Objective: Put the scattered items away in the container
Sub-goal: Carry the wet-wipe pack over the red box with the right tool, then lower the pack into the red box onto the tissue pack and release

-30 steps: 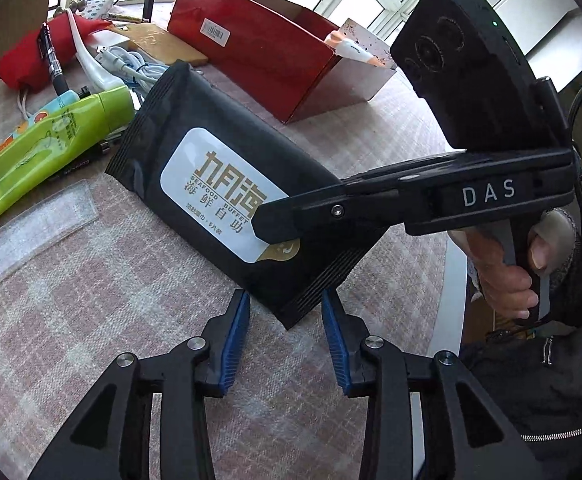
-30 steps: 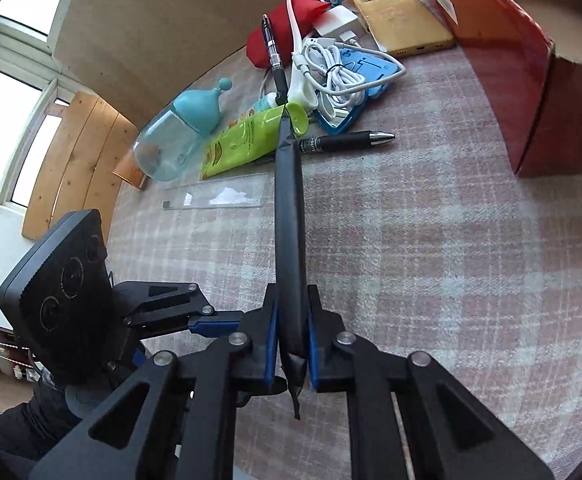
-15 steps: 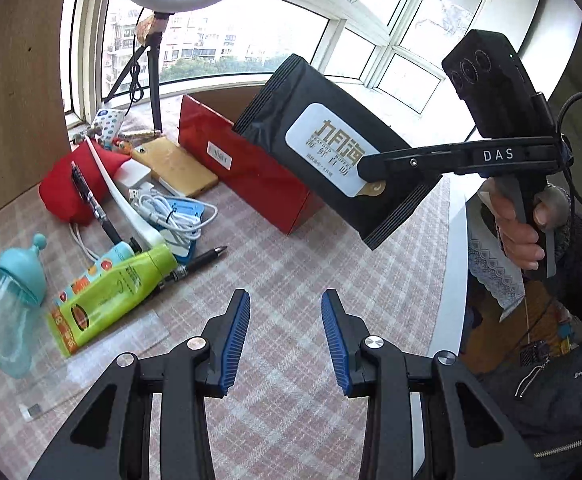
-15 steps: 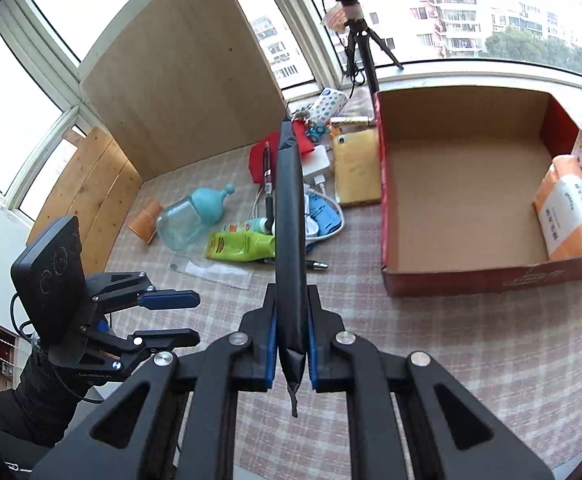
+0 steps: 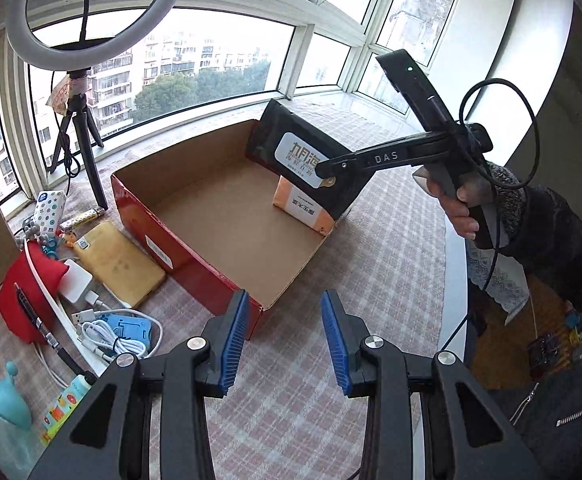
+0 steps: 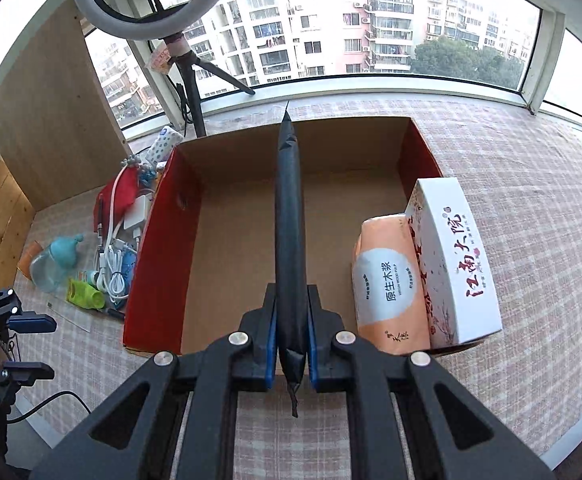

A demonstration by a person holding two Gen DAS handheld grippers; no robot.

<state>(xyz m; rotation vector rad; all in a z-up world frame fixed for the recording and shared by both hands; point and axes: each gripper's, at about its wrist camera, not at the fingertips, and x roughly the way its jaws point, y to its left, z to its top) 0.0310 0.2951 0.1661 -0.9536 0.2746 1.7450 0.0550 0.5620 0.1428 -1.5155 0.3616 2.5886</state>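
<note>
My right gripper (image 6: pixel 289 344) is shut on a black wet-wipe pack (image 6: pixel 289 216), held edge-on above the open red cardboard box (image 6: pixel 163 240). From the left wrist view the black pack (image 5: pixel 291 148) hangs over the box's far right end, pinched by the right gripper (image 5: pixel 327 168). An orange tissue pack (image 6: pixel 387 280) and a white tissue carton (image 6: pixel 455 260) lie in the box's right end. My left gripper (image 5: pixel 283 340) is open and empty, above the near corner of the red box (image 5: pixel 195 268).
Left of the box lie a yellow phone (image 5: pixel 119 260), a red pouch (image 5: pixel 23 292), a white cable on a blue case (image 5: pixel 123 332), a teal-capped bottle (image 5: pixel 7 404) and a green tube (image 6: pixel 85 294). A ring light on a tripod (image 5: pixel 79 92) stands behind.
The right gripper has carried the black pack up off the table and over to the box. Both grippers have risen, and the left gripper has stayed open.
</note>
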